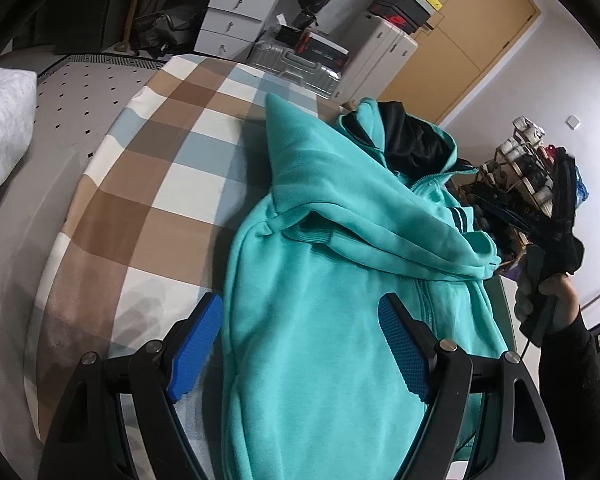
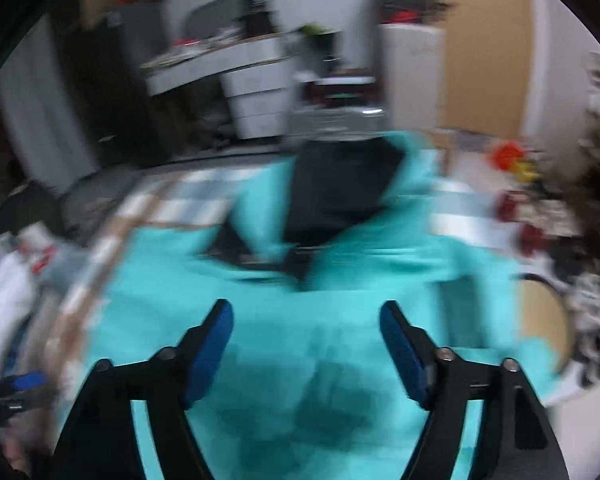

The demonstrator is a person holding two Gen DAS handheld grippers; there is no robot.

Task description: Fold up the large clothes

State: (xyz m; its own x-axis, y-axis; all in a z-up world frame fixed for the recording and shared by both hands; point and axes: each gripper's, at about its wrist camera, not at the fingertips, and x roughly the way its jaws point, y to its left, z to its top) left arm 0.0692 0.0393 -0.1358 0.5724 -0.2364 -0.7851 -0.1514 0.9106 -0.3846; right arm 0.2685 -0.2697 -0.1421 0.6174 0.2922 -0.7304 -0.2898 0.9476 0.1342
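Left jaws: apart, empty; left gripper (image 1: 300, 328) poised over hoodie (image 1: 332, 320), likely ready to pinch the next fold.
Right jaws: apart, nothing between; right gripper (image 2: 306, 340) above the cloth, view blurred.
Hoodie: on bed (image 1: 148, 168), sleeve folded across chest, probably mid-fold.
Relation: hoodie below both jaws, untouched.
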